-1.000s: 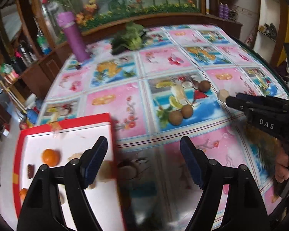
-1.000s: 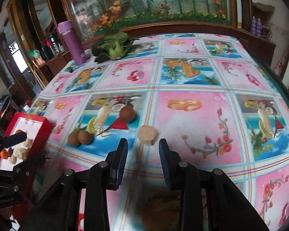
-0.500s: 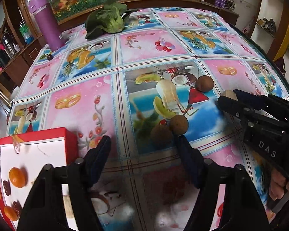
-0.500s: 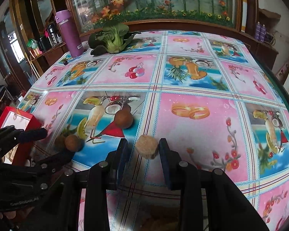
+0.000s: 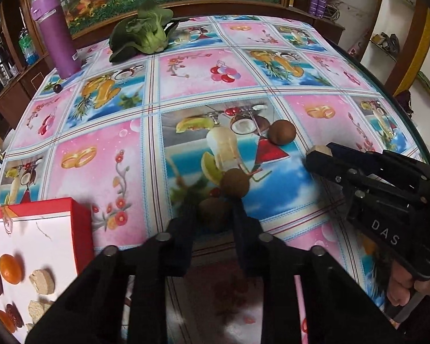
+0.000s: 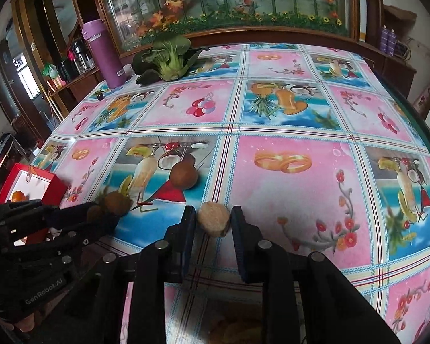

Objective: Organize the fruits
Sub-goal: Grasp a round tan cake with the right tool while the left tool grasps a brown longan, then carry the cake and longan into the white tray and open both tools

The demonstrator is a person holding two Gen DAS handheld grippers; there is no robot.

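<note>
Both grippers at fruit beside red tray point(image 5: 71, 209).
My left gripper point(image 5: 212, 218) pinches a brown fruit point(image 5: 213, 215); right gripper point(image 6: 213, 219) grips tan round piece point(image 6: 214, 219), farther from tray.

tablecloth point(image 6: 286, 189): pink-blue fruit checks | box point(image 5: 80, 215): red | flask point(image 6: 103, 54): purple

Table layout
Box point(image 5: 80, 223) at left edge; three round fruits point(image 5: 234, 183) centre; bottle point(image 5: 54, 34) and greens point(image 5: 146, 35) far back.
</note>
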